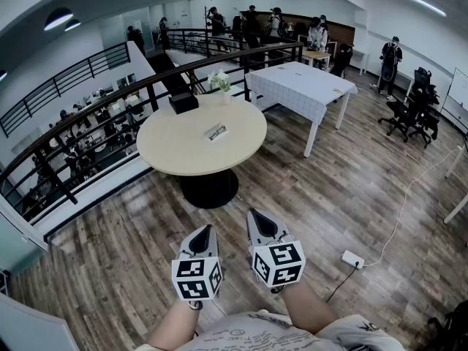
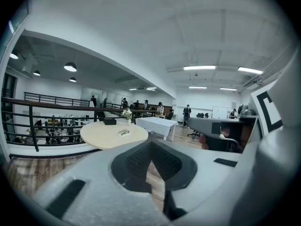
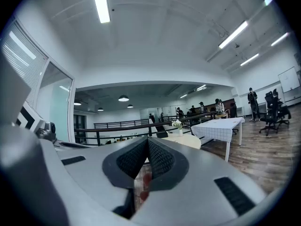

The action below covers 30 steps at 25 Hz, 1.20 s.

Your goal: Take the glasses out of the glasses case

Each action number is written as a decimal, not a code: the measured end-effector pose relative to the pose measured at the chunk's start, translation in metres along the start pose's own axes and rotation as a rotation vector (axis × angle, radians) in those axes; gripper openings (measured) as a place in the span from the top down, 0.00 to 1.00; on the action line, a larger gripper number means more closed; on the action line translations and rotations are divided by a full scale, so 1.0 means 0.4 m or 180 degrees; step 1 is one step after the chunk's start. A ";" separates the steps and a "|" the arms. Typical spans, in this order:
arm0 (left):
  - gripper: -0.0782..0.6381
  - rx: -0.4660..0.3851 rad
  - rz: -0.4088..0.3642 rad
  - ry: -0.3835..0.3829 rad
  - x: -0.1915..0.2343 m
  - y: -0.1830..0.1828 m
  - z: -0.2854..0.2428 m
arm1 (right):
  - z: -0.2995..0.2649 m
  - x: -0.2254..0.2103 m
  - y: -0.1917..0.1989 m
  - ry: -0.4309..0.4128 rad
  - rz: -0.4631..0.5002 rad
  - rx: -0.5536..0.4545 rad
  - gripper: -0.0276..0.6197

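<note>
The glasses case (image 1: 216,131) is a small pale object with dark detail, lying near the middle of the round beige table (image 1: 175,152), too far off to tell its lid. It shows again as a speck, the case (image 2: 124,132), in the left gripper view. Both grippers hang low over the wood floor, well short of the table. My left gripper (image 1: 205,229) is shut and holds nothing; its jaw tips meet in its own view (image 2: 151,145). My right gripper (image 1: 253,215) is likewise shut and empty (image 3: 147,139).
A black box (image 1: 183,102) and a vase of white flowers (image 1: 220,82) stand at the table's far edge. A black railing (image 1: 88,115) runs behind on the left. A white checked table (image 1: 303,86) stands to the right. A power strip (image 1: 352,259) and cable lie on the floor.
</note>
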<state>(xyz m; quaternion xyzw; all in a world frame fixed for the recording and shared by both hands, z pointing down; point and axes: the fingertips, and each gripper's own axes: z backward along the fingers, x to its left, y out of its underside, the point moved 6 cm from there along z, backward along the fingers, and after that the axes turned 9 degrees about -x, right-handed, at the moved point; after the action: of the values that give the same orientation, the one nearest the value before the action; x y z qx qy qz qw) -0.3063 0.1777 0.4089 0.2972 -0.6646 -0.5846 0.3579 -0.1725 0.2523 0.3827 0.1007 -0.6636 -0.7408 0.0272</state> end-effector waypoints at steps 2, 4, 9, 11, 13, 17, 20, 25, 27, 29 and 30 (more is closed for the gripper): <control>0.88 0.0018 -0.0002 0.0032 -0.014 0.002 -0.002 | 0.009 -0.007 -0.001 0.0005 -0.0006 -0.0011 0.94; 0.88 0.0033 0.0001 0.0055 -0.028 0.005 -0.004 | 0.016 -0.016 0.000 0.0008 -0.0008 -0.0009 0.94; 0.88 0.0076 -0.0016 0.0074 -0.060 0.018 -0.017 | 0.032 -0.041 0.010 -0.0017 -0.0036 0.0030 0.94; 0.88 0.0090 -0.0030 0.0083 -0.073 0.021 -0.029 | 0.034 -0.058 0.013 -0.0017 -0.0052 0.0036 0.94; 0.88 0.0106 -0.0041 0.0089 -0.086 0.025 -0.043 | 0.035 -0.077 0.014 -0.0014 -0.0106 0.0030 0.94; 0.88 0.0125 -0.0058 0.0082 -0.111 0.029 -0.076 | 0.031 -0.116 0.012 -0.0044 -0.0157 0.0027 0.93; 0.88 0.0122 -0.0065 0.0061 -0.136 0.033 -0.106 | 0.026 -0.150 0.012 -0.0077 -0.0141 0.0043 0.94; 0.88 0.0106 -0.0058 0.0007 -0.183 0.054 -0.153 | 0.025 -0.211 0.018 -0.0179 -0.0090 0.0070 0.94; 0.88 0.0081 -0.0042 -0.0019 -0.200 0.053 -0.165 | 0.026 -0.230 0.011 -0.0211 -0.0076 0.0070 0.93; 0.88 0.0067 -0.0032 -0.0044 -0.214 0.053 -0.171 | 0.027 -0.247 0.003 -0.0205 -0.0096 0.0027 0.94; 0.88 0.0072 -0.0028 -0.0051 -0.220 0.056 -0.174 | 0.029 -0.256 0.001 -0.0188 -0.0118 -0.0010 0.94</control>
<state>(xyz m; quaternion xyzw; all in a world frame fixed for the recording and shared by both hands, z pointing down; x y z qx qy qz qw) -0.1986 0.2134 0.4240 0.2995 -0.6728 -0.5810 0.3466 -0.0745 0.2813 0.3960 0.0910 -0.6609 -0.7449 -0.0060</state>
